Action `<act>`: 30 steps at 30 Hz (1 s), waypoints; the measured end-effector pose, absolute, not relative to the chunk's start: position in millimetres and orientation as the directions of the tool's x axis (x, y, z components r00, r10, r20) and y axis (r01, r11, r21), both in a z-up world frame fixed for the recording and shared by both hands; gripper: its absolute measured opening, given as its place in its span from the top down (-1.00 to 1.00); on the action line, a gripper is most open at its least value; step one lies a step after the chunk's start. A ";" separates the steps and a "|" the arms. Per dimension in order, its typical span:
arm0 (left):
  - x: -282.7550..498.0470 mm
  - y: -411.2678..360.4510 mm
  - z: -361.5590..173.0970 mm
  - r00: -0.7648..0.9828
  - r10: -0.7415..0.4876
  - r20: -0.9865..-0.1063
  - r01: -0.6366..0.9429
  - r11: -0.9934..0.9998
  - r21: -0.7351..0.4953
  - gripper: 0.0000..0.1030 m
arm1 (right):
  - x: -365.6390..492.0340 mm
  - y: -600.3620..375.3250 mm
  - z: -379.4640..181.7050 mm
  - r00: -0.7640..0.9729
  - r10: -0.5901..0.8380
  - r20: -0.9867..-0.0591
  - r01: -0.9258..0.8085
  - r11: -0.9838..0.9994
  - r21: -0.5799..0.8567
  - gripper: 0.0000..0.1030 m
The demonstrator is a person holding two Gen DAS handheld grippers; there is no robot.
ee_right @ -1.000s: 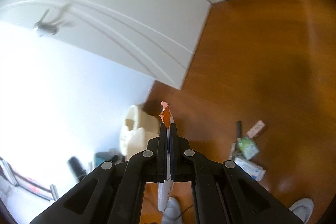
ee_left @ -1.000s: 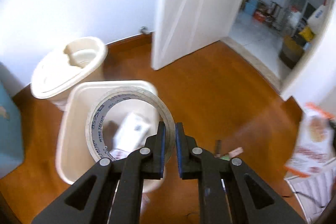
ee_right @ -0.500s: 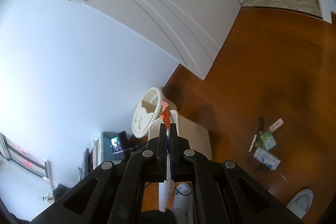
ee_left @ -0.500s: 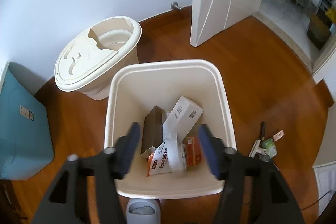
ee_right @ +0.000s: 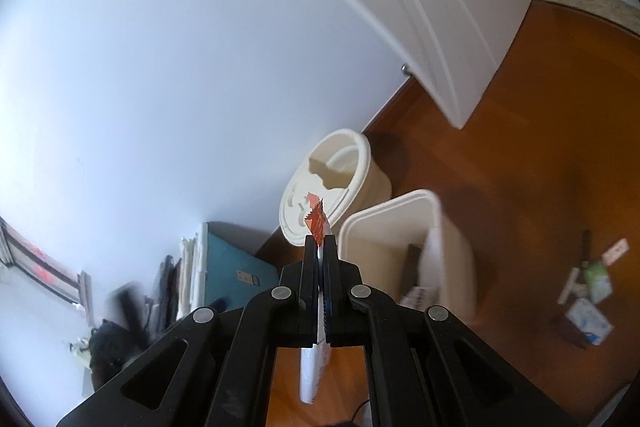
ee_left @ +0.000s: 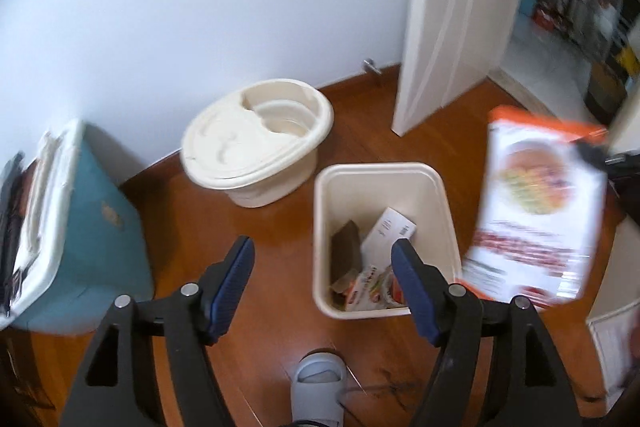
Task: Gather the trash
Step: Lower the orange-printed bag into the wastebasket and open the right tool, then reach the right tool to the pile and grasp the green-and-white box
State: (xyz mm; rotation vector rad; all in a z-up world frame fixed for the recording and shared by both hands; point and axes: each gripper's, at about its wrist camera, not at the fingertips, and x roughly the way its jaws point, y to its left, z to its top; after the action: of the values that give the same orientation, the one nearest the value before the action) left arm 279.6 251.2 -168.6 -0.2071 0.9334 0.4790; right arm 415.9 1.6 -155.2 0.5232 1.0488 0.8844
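Packet (ee_right: 316, 227) edge-on, print unreadable.

both grippers are black with round silver screws, blue ribbed pads (ee_left: 231, 277) and triangular cutouts.

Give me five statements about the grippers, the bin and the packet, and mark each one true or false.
1. The left gripper is open and holds nothing. True.
2. The right gripper is open. False: it is shut on the flat white and orange food packet.
3. The square cream plastic trash bin has nothing in it. False: boxes and wrappers lie inside.
4. The round cream lidded tub stands beside the trash bin, near the wall. True.
5. The food packet already lies inside the trash bin. False: it hangs in the air, gripped by its edge, to the bin's right in the left wrist view.
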 end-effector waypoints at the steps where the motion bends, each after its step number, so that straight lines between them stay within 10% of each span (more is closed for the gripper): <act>1: 273.6 256.8 -165.3 0.505 0.301 -0.809 -0.494 0.869 0.015 -0.38 | 414.7 21.2 -165.0 0.218 0.820 -0.529 -0.366 0.571 0.735 0.96; 9: 251.9 304.0 -159.3 0.531 0.276 -0.801 -0.598 0.792 -0.123 -0.39 | 427.4 103.4 -238.6 0.189 0.722 -0.666 -0.322 0.686 0.652 0.85; 13: 257.1 305.3 -163.5 0.529 0.259 -0.808 -0.593 0.794 -0.133 -0.39 | 438.5 108.8 -272.1 0.151 0.631 -0.761 -0.262 0.767 0.585 -0.57; 14: 258.4 304.0 -165.0 0.526 0.255 -0.811 -0.589 0.798 -0.131 -0.39 | 440.4 104.5 -273.3 0.153 0.625 -0.766 -0.265 0.772 0.577 -0.64; 23: 274.3 261.5 -170.6 0.532 0.237 -0.813 -0.521 0.849 -0.093 -0.39 | 437.7 -9.2 -222.3 0.092 0.587 -0.805 -0.533 0.712 0.458 -0.64; 30: 322.6 160.6 -194.4 0.583 0.177 -0.793 -0.385 0.920 -0.078 -0.39 | 444.5 -141.4 -317.8 0.073 0.245 -0.967 -0.581 0.798 0.158 -0.64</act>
State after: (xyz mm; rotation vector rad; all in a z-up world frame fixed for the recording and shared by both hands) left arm 322.6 160.6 -194.4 -0.2531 0.8917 0.3315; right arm 444.5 -141.4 -317.8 -0.3013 1.3651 0.6346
